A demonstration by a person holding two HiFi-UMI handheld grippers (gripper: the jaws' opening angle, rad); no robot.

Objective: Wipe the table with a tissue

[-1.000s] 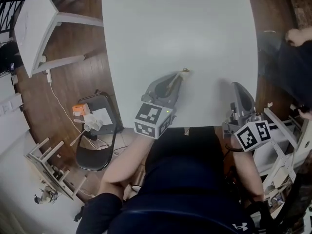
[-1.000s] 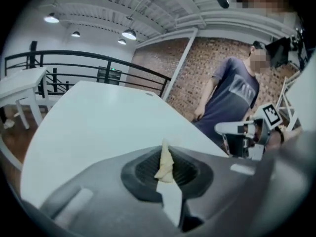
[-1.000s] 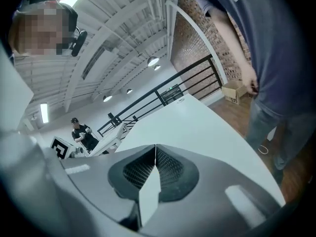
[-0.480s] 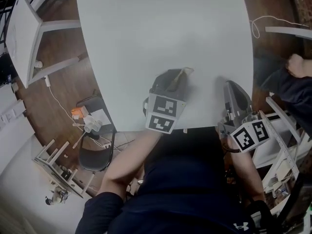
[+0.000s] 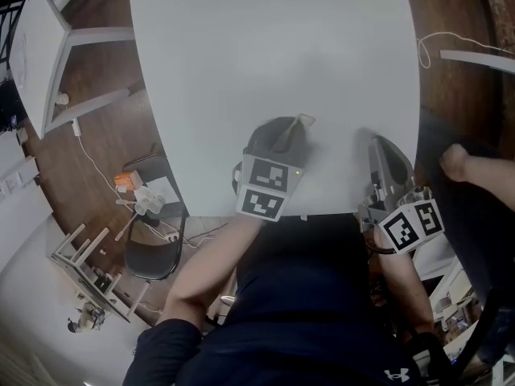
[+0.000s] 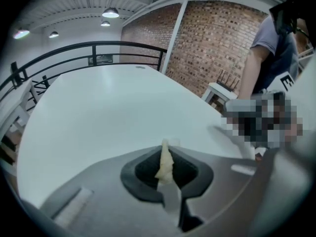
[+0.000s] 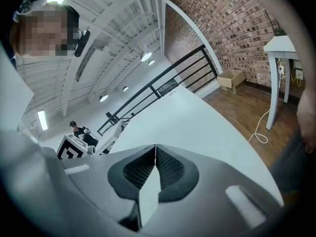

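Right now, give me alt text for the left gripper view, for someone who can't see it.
The left tongs are shut on a thin cream tissue, pointing out over a white table. Beyond the table are a black railing and a brick wall, with a person standing at the right.

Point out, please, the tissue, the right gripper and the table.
tissue (image 6: 164, 164), left gripper view, its pinched middle.
right gripper (image 7: 155, 149), right gripper view, between its closed tips.
table (image 5: 273, 47), head view, bare top.
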